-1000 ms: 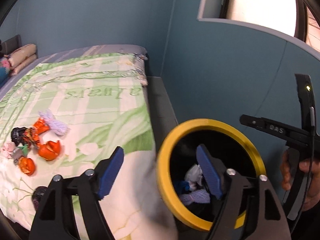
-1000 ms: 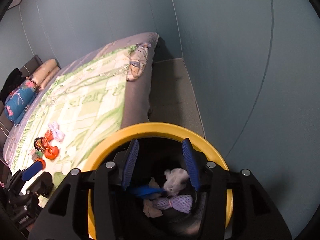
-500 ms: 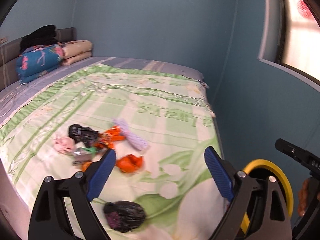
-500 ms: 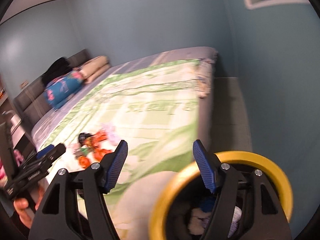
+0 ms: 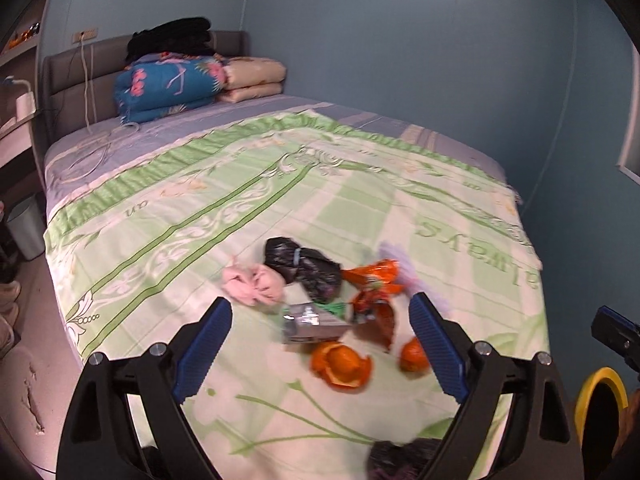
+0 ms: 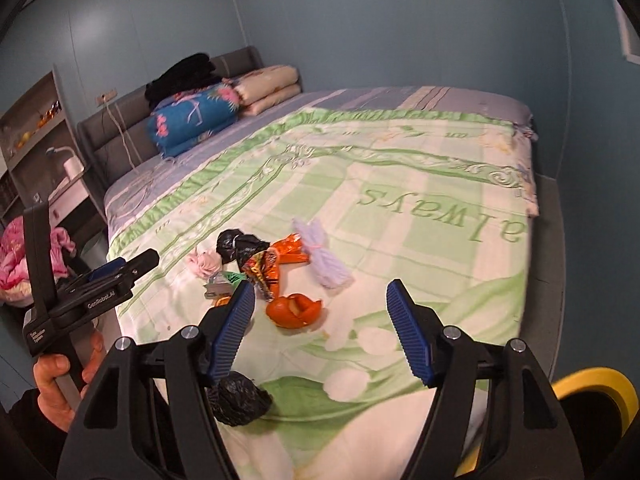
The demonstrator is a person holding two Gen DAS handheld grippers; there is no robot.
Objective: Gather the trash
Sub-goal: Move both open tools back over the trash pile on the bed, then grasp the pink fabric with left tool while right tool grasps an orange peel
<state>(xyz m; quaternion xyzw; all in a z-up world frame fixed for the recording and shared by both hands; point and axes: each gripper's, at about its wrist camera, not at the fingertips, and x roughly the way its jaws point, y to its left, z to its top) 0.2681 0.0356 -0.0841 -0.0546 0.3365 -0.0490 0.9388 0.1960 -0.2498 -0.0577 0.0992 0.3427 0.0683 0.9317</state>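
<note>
Both claws are held above a bed (image 5: 280,184) with a green quilt. The left claw (image 5: 320,352) and the right claw (image 6: 326,326) are spread apart, with nothing gripped. The trash (image 6: 276,260), orange peels, wrappers and black bags, is scattered mid-quilt. A yellow-rimmed bin (image 6: 596,384) is seen beside the bed.

bed (image 6: 400,168): trash pile (image 6: 264,264) on near half | lone bag (image 6: 238,398) on near edge | folded bedding (image 6: 192,120) at far-left head | bin (image 6: 596,404) on floor, near right of bed
</note>
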